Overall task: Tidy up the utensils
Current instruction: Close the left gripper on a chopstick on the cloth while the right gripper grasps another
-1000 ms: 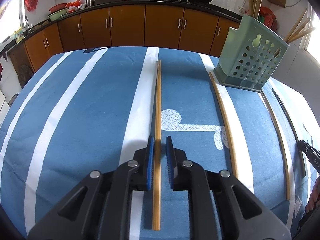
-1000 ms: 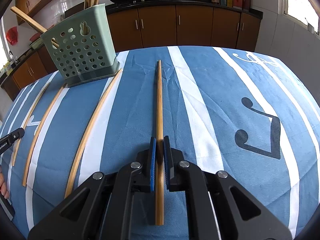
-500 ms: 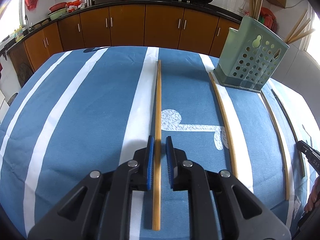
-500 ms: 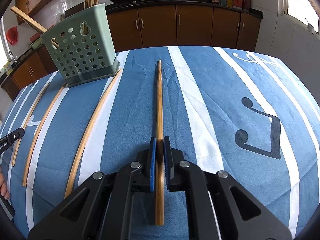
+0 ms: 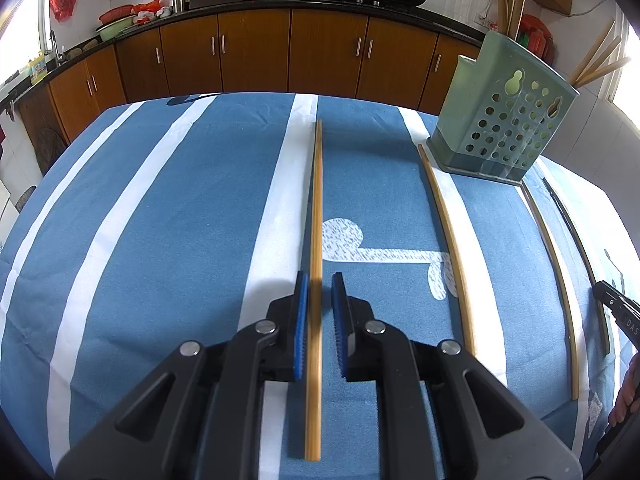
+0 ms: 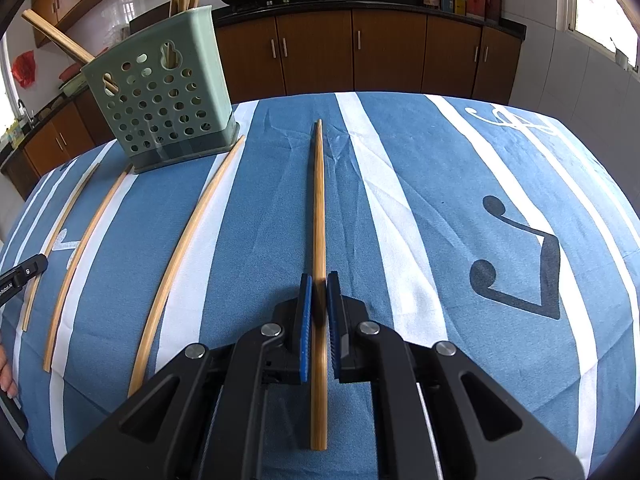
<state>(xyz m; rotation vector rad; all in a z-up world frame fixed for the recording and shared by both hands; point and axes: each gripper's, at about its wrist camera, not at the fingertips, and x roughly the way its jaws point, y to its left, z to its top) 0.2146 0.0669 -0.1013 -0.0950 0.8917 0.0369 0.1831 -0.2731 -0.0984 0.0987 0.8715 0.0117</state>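
A bamboo chopstick [image 5: 317, 216] lies on the blue striped cloth, running between the blue pads of my left gripper [image 5: 319, 284], whose jaws stand narrowly apart around it with a visible gap. My right gripper [image 6: 319, 282] is shut on another bamboo chopstick [image 6: 319, 200], pads pressed against its sides. A green perforated utensil holder [image 5: 504, 120] stands at the back right in the left view and at the back left in the right wrist view [image 6: 160, 96], with several chopsticks standing in it.
More chopsticks lie on the cloth: one [image 5: 448, 240] by the holder, another [image 5: 556, 264] and a dark one [image 5: 576, 248] farther right; they also show in the right view [image 6: 188, 248] [image 6: 84, 248]. Brown kitchen cabinets [image 5: 320, 52] stand behind the table.
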